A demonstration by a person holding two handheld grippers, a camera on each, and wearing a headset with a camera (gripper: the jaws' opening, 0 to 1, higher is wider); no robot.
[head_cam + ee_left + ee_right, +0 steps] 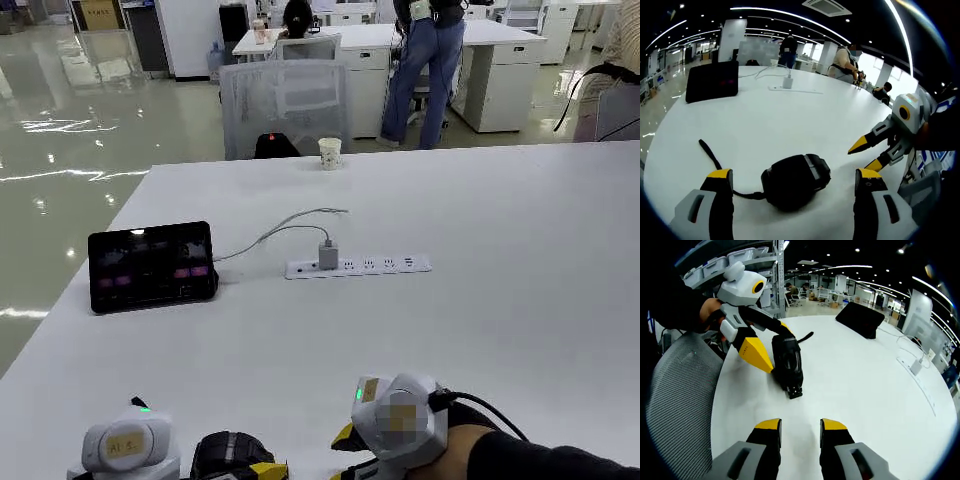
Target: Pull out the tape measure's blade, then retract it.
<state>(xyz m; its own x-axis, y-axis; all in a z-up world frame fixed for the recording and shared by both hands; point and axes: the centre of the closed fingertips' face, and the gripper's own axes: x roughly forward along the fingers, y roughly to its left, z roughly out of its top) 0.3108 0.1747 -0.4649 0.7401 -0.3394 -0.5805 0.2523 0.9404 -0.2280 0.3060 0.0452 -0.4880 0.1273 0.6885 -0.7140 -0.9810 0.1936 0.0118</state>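
White table (500, 260) | tape measure (796, 181) between spread left tool (793, 176) | right tool (800, 426) parted, empty | tablet (152, 266), power strip (358, 266) beyond

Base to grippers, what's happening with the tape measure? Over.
Left hand-held gripper open, astride the tape measure. Right hand-held gripper open, short of it. Blade not out yet.

The head view is looking forward and down from the near edge of the white table (480, 250), standing well back and barely catching the tape measure (235, 458) at its bottom edge. The left gripper view is sitting low and close, facing across that same tape measure toward the tablet (712, 81) on the far side, and it is showing the right gripper (858, 159) at its right. The right gripper view is facing crosswise, probably near a right angle to it, and is sharing the tape measure and the left gripper (779, 351).
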